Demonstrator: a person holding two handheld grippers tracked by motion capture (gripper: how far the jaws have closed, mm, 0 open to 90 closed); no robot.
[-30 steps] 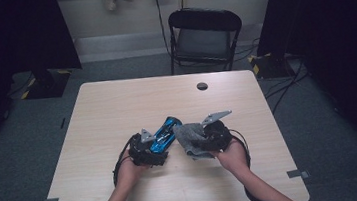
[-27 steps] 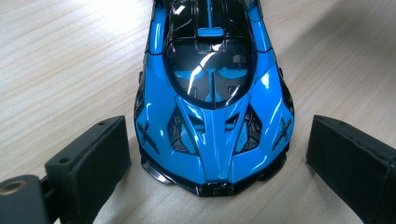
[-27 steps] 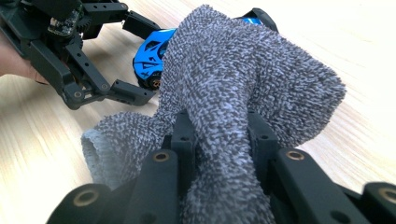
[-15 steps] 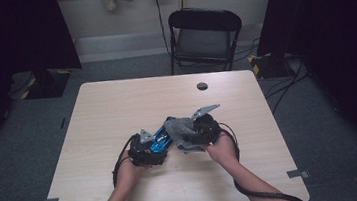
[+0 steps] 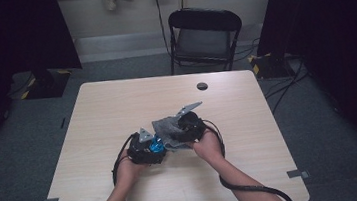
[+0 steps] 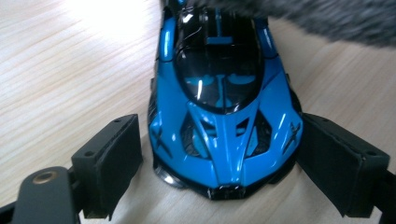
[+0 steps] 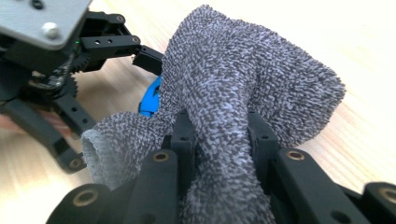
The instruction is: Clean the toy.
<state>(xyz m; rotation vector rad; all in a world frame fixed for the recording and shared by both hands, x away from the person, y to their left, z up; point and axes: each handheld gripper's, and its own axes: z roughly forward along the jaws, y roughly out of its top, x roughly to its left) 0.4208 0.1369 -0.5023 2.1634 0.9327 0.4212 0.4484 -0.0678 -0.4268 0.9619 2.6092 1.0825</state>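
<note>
I hold the blue toy car on the table with the left gripper; its jaws flank the car's nose, the one on the view's right looks to touch the body and the other sits just beside it, so I cannot tell whether the grip is fully closed. The right gripper is clamped on a grey terry cloth, which bunches upward and drapes over the car's far end. In the high view both grippers meet near the table's middle, with the car between them under the cloth. I judge the car to be light, rigid and glossy, hence slippery under the pads; grip it across the flanks at the wheel arches, not on the sloping nose. The cloth is soft and limp, will fold on itself, and is best pinched at a gathered fold as now. The car's rear and wheels are hidden by the cloth, and the left gripper view cuts off both jaw roots. The contact point of cloth on car is not discernible.
</note>
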